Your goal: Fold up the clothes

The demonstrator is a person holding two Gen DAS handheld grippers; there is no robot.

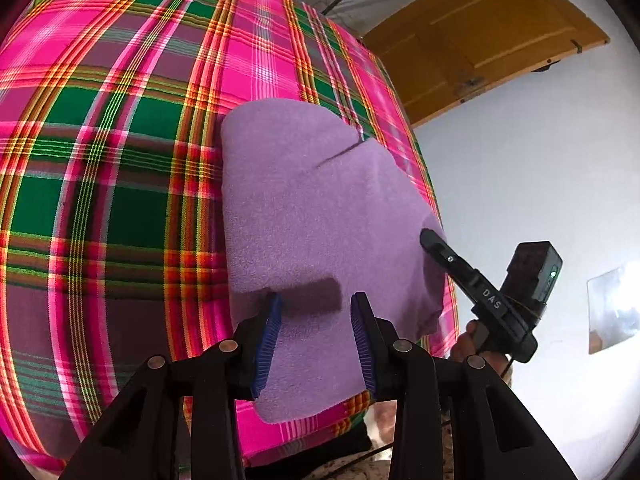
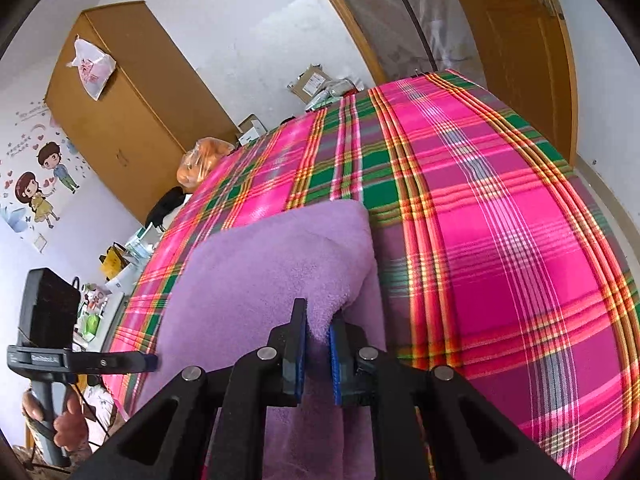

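Left wrist view: left gripper (image 1: 316, 316) has jaws apart, above the soft lilac fleece garment (image 1: 316, 208) lying folded on the pink-green plaid bedcover (image 1: 120, 140). Right wrist view: right gripper (image 2: 318, 344) is clenched on a garment fold; I judge mid-fold, next w/ laying it flat.

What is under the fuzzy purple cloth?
The purple cloth lies on a pink and green plaid sheet, which shows all around it. Anything beneath its folded layers is covered and cannot be seen.

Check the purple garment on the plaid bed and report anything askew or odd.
Nothing damaged. The purple garment lies partly folded, one corner pinched in the right gripper and lifted; the left gripper is open above it.
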